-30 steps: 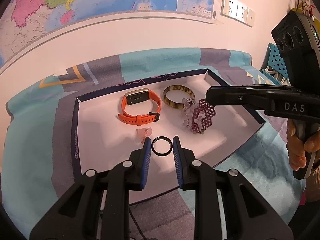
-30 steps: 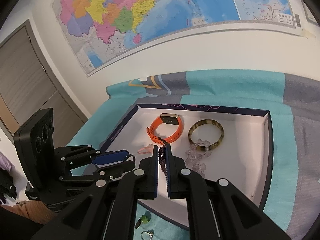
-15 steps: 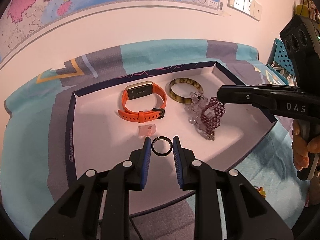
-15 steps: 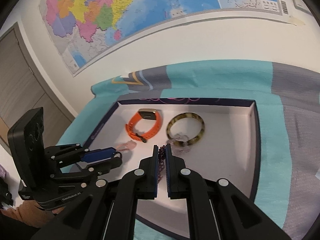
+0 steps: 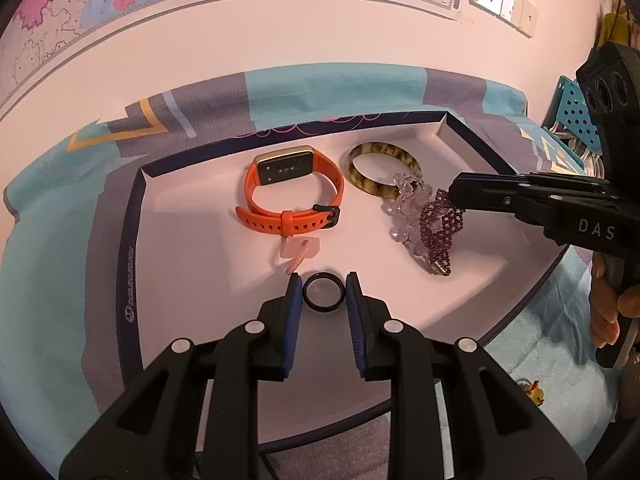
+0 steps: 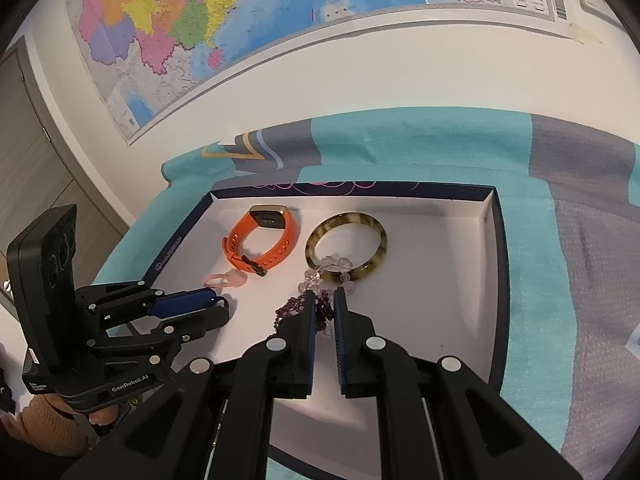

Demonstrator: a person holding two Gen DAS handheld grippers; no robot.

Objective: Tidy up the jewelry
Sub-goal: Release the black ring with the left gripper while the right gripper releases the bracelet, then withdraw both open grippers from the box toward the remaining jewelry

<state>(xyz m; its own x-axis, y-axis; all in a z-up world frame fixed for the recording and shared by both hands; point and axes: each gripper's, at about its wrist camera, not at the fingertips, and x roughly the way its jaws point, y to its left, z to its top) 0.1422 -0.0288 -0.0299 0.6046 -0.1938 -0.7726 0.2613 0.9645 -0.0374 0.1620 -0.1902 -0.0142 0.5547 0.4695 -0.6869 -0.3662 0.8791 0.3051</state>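
- The left tongs (image 5: 323, 294) pinch a thin black ring (image 5: 322, 298) between their blue pads, low over the near part of the shallow white tray with a dark blue rim (image 5: 132, 240). By the look of it, setting this ring down is the left side's step.
- The right tongs (image 6: 323, 304) stand at a narrow gap around the dark purple beaded bracelet (image 5: 438, 226); whether the pads grip the beads, I cannot tell. Its clasp end already lies on the tray floor, touching the clear crystal bracelet (image 5: 404, 210).
- Best to lower the ring flat before letting go, clear of the small pink trinket (image 5: 299, 252) just ahead.
- Part the right tongs slowly so beads do not snag the pads.
- The orange smartwatch (image 5: 294, 194) and the tortoiseshell bangle (image 5: 384, 172) lie further back; leave them undisturbed.
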